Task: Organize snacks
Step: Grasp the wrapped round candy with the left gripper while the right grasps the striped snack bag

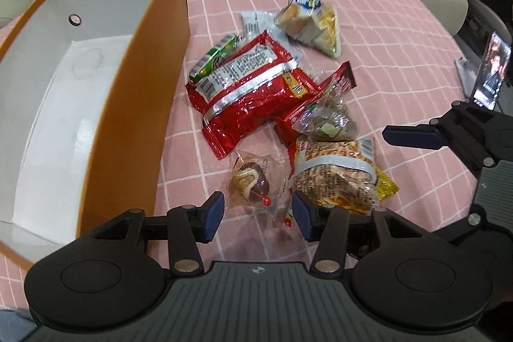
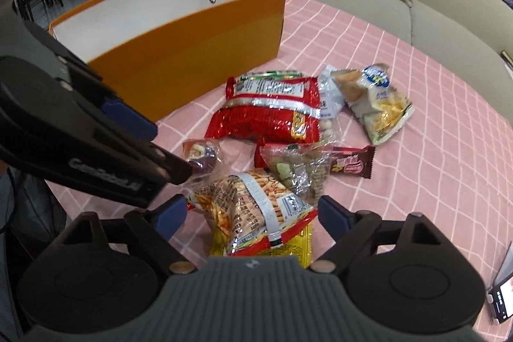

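Left wrist view: left gripper (image 1: 256, 215) wide open, empty, straddling clear-wrapped chocolate snack (image 1: 248, 181) on pink cloth (image 1: 400, 31) beside orange box (image 1: 134, 104). Light, crinkly, slippery; best pinched across the firm middle. Right gripper (image 2: 253, 215) likewise agape, empty, around noodle-snack bag (image 2: 253, 207).

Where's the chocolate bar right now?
The chocolate bar lies on the pink cloth, right of the clear nut packet, below the big red bag.

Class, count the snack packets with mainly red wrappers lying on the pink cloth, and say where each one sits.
2. The large red packet lies nearest the orange box. The slim red bar lies to its right, partly beneath a clear bag. Others may be hidden under the pile.
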